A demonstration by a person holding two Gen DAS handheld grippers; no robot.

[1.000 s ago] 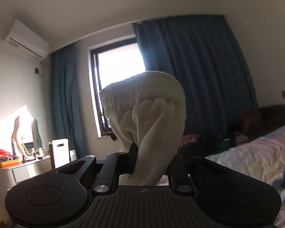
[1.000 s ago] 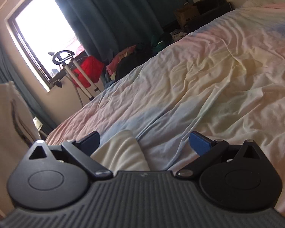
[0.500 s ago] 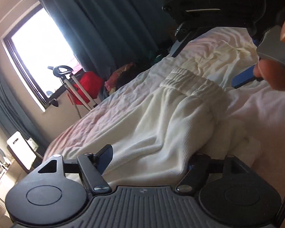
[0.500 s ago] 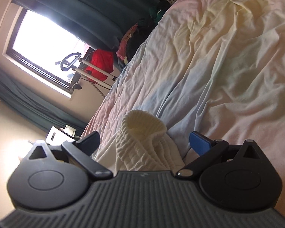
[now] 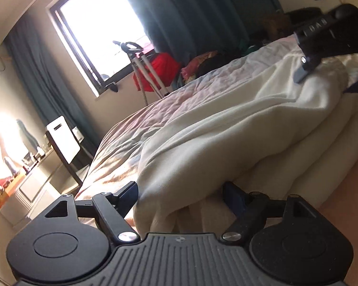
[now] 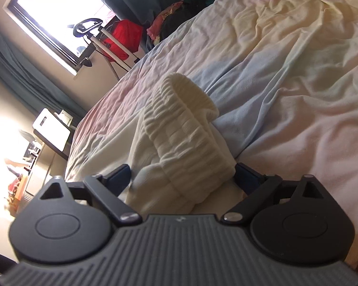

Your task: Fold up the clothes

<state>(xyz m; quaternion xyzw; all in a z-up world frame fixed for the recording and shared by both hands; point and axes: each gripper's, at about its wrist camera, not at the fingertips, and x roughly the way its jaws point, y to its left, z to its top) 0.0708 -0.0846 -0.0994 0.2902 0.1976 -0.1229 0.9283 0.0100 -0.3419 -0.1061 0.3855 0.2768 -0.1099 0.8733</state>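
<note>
Cream white trousers (image 5: 226,128) lie spread on the bed. My left gripper (image 5: 180,193) is open, its jaws wide on either side of a fold of the cloth near the bed's edge. My right gripper (image 6: 182,175) is open with the ribbed elastic waistband (image 6: 186,128) bunched between its jaws. The right gripper also shows in the left wrist view (image 5: 326,71), low over the far end of the trousers.
The bed (image 6: 286,59) has a wrinkled pastel sheet. Beyond it are a bright window (image 5: 100,23), blue curtains (image 5: 193,9), a red bag on a stand (image 5: 160,69), a clothes pile (image 5: 207,64) and a dresser (image 5: 24,181) at the left.
The left gripper let go of the trousers and swung down from holding them up at the window to the bed. The trousers now lie spread out. The right gripper moved in around the waistband.
</note>
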